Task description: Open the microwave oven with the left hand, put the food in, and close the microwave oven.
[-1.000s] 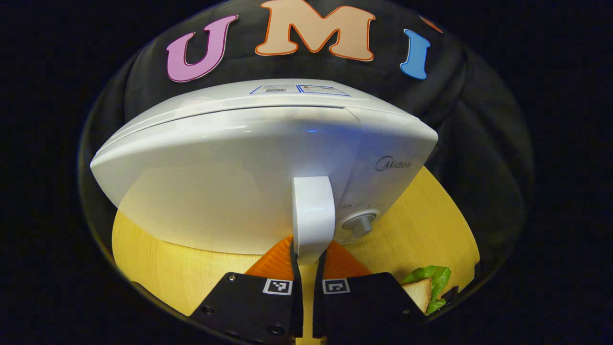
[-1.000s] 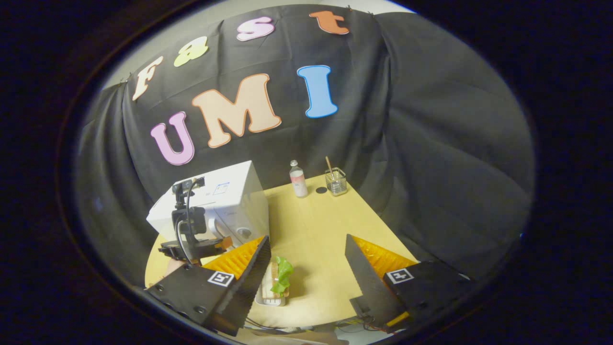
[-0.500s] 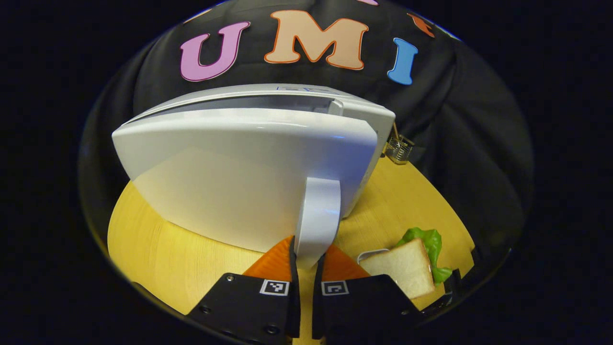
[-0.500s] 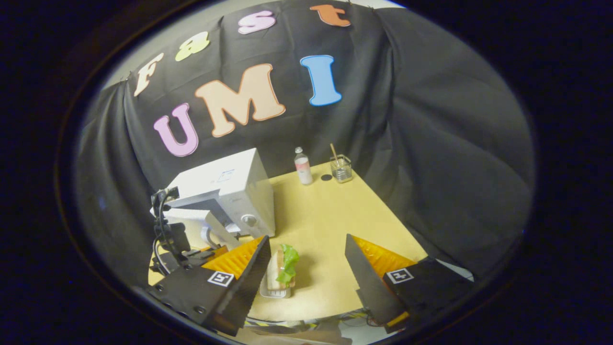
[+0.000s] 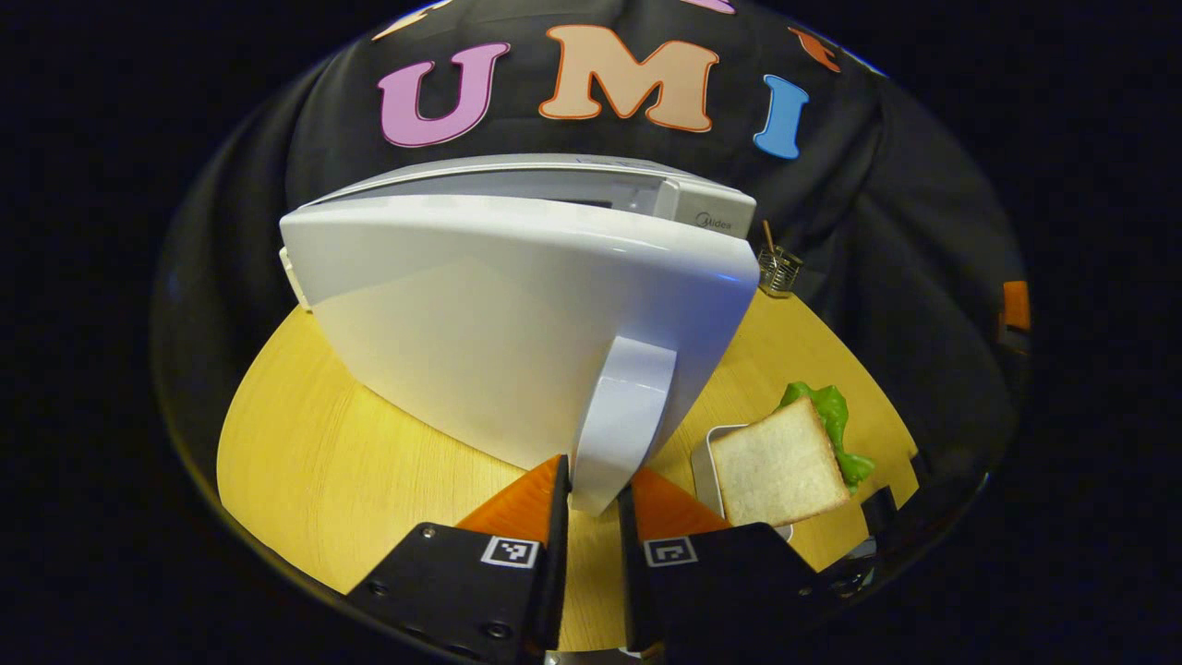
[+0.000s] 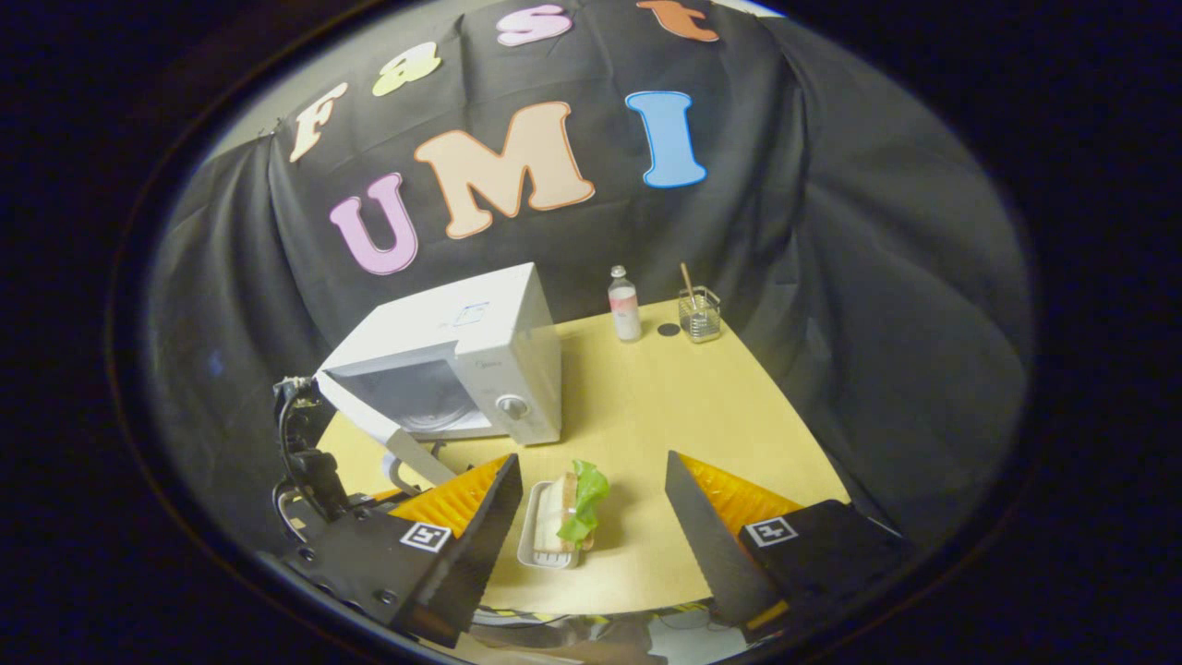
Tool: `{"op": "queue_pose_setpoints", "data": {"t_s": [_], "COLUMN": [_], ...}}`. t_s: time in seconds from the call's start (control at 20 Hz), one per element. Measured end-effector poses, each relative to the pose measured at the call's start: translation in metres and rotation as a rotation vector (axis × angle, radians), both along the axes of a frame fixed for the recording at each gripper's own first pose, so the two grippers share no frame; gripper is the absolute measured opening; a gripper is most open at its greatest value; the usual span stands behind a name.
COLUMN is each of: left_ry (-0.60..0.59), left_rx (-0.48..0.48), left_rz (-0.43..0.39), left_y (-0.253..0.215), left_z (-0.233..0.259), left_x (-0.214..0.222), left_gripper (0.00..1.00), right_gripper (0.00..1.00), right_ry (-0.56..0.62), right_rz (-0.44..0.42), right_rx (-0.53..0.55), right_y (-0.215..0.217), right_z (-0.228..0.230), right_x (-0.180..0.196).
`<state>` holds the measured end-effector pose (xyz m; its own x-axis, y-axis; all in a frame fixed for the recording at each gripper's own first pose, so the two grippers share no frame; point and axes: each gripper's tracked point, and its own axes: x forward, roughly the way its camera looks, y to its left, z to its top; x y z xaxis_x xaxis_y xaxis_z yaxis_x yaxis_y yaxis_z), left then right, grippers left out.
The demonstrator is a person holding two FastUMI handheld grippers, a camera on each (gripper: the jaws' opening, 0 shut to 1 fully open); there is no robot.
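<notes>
We see glossy white microwave [image 6: 480,356] on wooden bench [image 6: 646,416], door [image 5: 517,323] ajar. Left gripper [image 5: 594,499] clamps curved handle [image 5: 623,420]. Right gripper [image 6: 591,494] spread above sandwich [image 6: 572,508] in tray [image 6: 531,545].

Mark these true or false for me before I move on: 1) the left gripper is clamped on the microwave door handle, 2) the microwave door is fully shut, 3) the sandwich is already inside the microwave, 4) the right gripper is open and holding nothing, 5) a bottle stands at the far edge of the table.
1) True: the left gripper has both fingers pressed on the door handle.
2) False: the door is swung out and the microwave cavity shows.
3) False: the sandwich sits in its tray on the table.
4) True: the right gripper is open, above the sandwich.
5) True: the bottle stands beside a glass jar.
</notes>
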<state>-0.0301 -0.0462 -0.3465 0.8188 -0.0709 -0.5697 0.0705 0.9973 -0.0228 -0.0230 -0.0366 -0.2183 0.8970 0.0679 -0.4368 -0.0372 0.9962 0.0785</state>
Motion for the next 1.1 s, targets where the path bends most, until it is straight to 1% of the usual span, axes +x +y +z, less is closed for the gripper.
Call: {"op": "queue_pose_setpoints", "data": {"t_s": [0.05,0.1,0.2,0.35,0.45,0.6,0.8,1.1], "left_ry": [0.007,0.014,0.017,0.025,0.034,0.043,0.067,0.053], "left_rx": [-0.029,-0.051,-0.059,-0.03,-0.021,-0.005,-0.026,-0.024], "left_rz": [0.016,0.038,0.076,0.117,0.137,0.18,0.226,0.31], "left_y": [0.002,0.007,0.021,0.041,0.05,0.064,0.086,0.133], "left_z": [0.0,-0.001,-0.001,-0.001,0.0,0.003,0.005,0.01], "left_x": [-0.003,-0.007,-0.014,-0.026,-0.035,-0.05,-0.075,-0.109], "left_gripper": [0.36,0.39,0.49,0.88,1.0,1.0,1.0,1.0], "right_gripper": [0.99,0.99,0.99,0.99,0.99,0.99,0.99,0.99], "right_ry": [0.002,0.009,0.027,0.034,0.04,0.045,0.063,0.113], "right_rz": [0.003,0.003,0.001,-0.008,-0.013,-0.019,-0.013,0.037], "right_rx": [-0.002,-0.004,-0.002,-0.003,0.002,-0.001,0.0,0.004], "right_y": [0.0,0.0,-0.002,-0.005,-0.007,-0.011,-0.009,0.005], "right_z": [-0.003,-0.005,-0.011,-0.013,-0.014,-0.016,-0.024,-0.041], "right_x": [0.0,0.0,0.001,0.005,0.007,0.01,0.015,0.023]}}
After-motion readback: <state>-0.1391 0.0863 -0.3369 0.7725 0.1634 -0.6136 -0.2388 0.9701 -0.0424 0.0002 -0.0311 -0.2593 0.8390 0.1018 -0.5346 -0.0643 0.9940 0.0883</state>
